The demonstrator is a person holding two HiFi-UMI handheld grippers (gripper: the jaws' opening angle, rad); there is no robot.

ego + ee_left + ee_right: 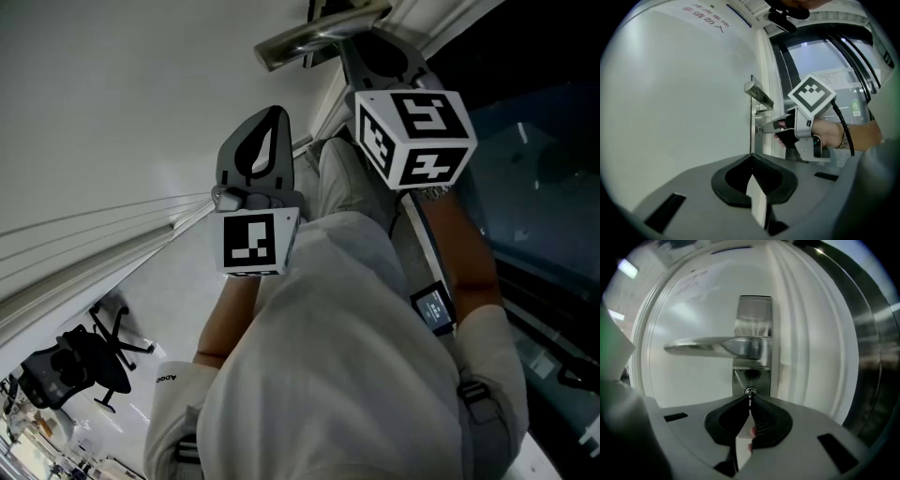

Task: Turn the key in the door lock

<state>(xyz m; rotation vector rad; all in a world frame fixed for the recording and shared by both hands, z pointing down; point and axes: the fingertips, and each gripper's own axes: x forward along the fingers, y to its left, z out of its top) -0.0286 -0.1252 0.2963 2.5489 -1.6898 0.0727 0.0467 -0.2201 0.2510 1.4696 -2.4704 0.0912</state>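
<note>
A white door carries a silver lever handle on a steel lock plate. Below the handle a small key sticks out of the lock cylinder. My right gripper points at the lock with its jaws pressed together on the key; in the left gripper view the right gripper meets the plate just under the handle. My left gripper is held back from the door to the left of the lock, jaws shut with nothing between them. In the head view the handle shows above the right gripper's marker cube, which hides the key.
A dark glass panel and door frame run along the right of the door. A black office chair stands on the floor at lower left. The person's grey sleeves and torso fill the lower middle of the head view.
</note>
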